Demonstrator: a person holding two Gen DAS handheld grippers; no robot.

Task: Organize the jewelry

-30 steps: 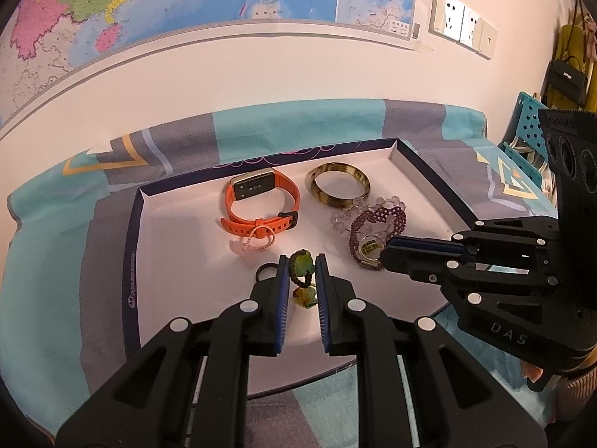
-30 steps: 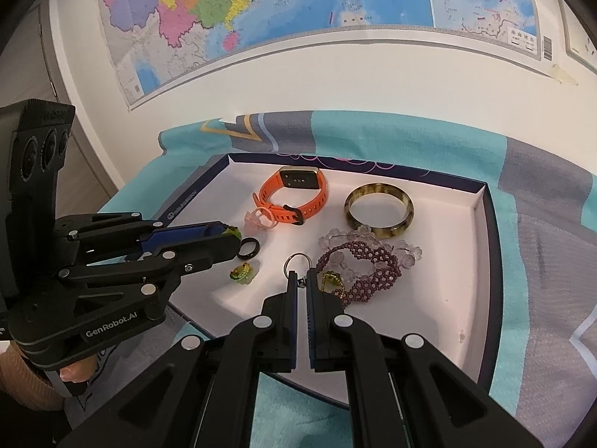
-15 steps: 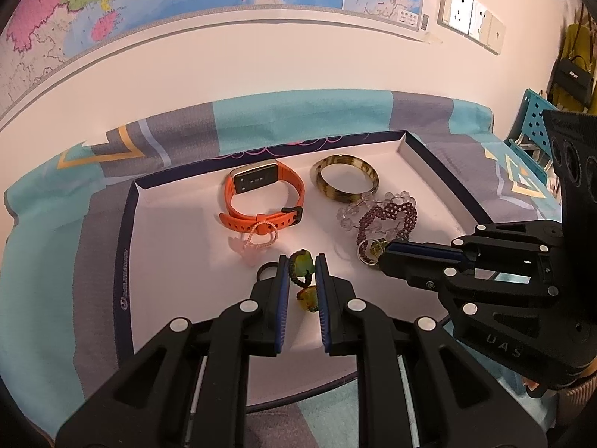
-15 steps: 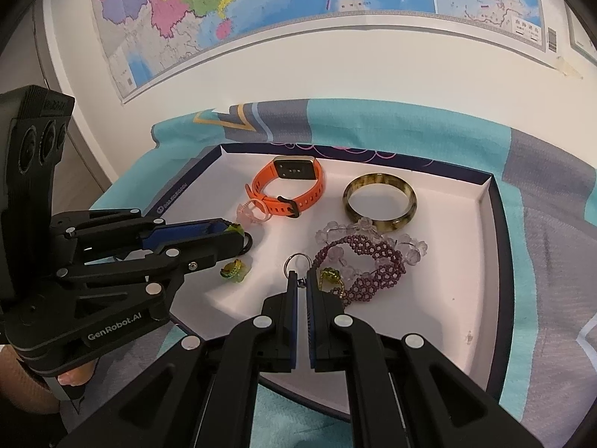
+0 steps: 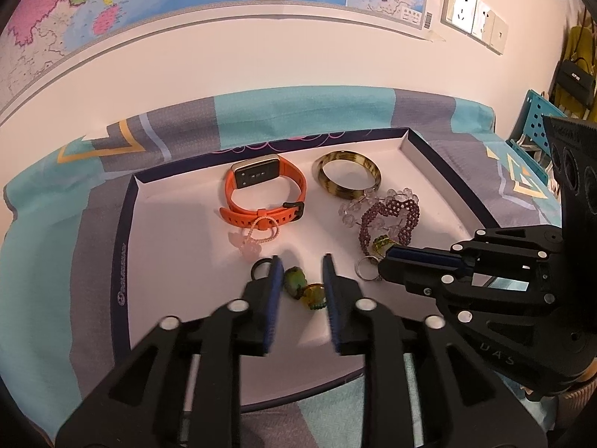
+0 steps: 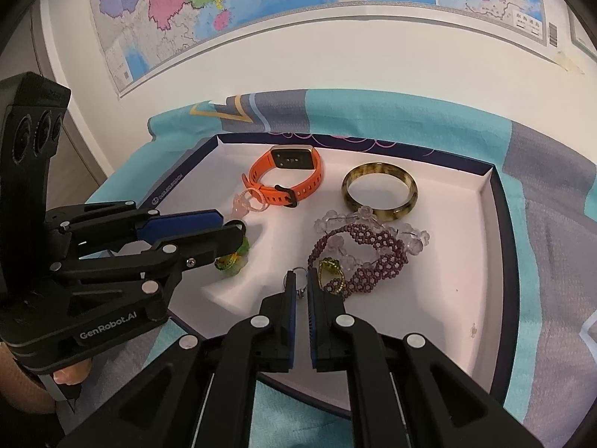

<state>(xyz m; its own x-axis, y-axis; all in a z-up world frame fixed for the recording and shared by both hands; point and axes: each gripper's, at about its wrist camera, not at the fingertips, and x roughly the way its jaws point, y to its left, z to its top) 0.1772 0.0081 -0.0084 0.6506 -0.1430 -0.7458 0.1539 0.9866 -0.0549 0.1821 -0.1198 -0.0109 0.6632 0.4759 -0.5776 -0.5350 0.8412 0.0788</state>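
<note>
Your left gripper (image 5: 300,274) has just been opening its jaws: the green charm (image 5: 302,287) lies loose between them on the white tray (image 5: 168,261), its length running across the gap. Your right gripper (image 6: 301,283) stays clenched on the key ring (image 6: 299,278) beside the purple bracelet (image 6: 358,257).

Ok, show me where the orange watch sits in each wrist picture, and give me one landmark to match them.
Left wrist view: the orange watch lies in the tray's far part, left of centre.
Right wrist view: the orange watch lies near the tray's far left corner.
Shared landmark: the brown bangle, just right of it in both.
</note>
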